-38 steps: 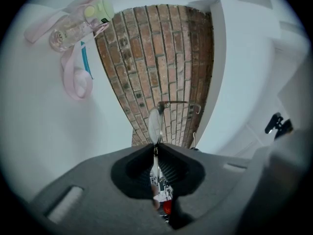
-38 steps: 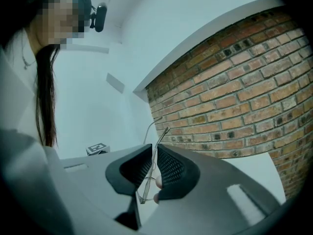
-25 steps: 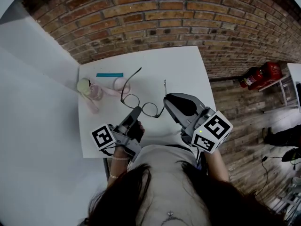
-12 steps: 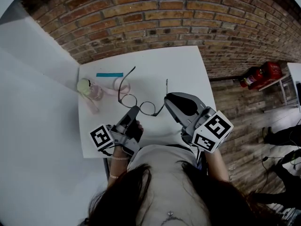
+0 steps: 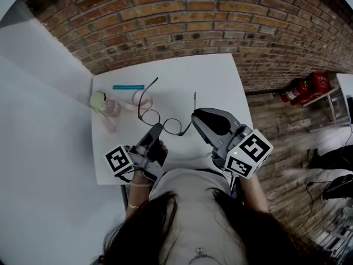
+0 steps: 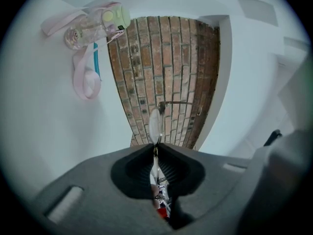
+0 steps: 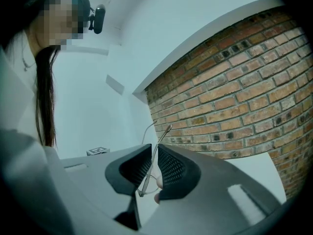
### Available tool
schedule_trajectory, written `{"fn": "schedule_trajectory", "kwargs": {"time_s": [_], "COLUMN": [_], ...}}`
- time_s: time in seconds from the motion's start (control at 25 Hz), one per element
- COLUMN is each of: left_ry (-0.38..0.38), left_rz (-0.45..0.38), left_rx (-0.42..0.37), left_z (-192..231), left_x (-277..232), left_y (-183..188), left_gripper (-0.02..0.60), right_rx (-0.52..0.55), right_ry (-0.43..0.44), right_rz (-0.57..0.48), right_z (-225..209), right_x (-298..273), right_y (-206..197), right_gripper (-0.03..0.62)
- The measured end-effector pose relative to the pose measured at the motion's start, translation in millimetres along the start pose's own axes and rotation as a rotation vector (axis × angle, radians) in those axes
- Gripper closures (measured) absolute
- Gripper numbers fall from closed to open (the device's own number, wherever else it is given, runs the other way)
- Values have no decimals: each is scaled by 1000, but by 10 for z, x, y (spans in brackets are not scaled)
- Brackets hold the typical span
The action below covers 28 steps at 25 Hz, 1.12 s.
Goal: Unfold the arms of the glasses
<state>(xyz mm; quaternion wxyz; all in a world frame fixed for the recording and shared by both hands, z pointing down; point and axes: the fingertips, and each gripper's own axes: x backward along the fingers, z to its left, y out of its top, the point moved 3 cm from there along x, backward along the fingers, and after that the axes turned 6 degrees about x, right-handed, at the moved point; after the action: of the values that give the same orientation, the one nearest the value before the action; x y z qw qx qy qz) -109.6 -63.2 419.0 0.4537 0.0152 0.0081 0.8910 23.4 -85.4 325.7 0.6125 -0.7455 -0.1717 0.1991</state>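
- The left gripper (image 5: 156,130) had its fingers (image 6: 138,165) clenched on one lens rim of the glasses (image 5: 165,123).
- The right gripper (image 5: 194,118) gripped the other end of the frame between its fingers (image 7: 174,169).
- The glasses were held over the white desk (image 5: 215,81), with both arms opened toward the brick wall (image 5: 220,15).
- Compared with a second before, the glasses had shifted a little left, toward the pink bottle (image 5: 108,106).

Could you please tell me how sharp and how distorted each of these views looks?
Head view: evenly lit, fisheye curves the brick wall and table; glasses clear. Left gripper view: dark round border, the left gripper soft up close. Right gripper view: brick wall crisp, mosaic at upper left.
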Motion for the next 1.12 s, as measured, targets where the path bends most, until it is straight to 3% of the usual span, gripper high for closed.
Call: {"fn": "schedule_trajectory", "kwargs": {"time_s": [0.56,1.12], "left_ry": [5,-22], "left_rz": [-7,-28], "left_rx": [10,45], "left_z": [32,24], "left_x": [-8,50], "left_y": [3,98], "left_gripper": [558,558], "right_rx": [7,15], "right_ry": [6,-83], "right_rz": [-9,26], "right_z": [19,-166], "right_x": [7,32], "right_y": [14,-100], "right_gripper": [543,558]}}
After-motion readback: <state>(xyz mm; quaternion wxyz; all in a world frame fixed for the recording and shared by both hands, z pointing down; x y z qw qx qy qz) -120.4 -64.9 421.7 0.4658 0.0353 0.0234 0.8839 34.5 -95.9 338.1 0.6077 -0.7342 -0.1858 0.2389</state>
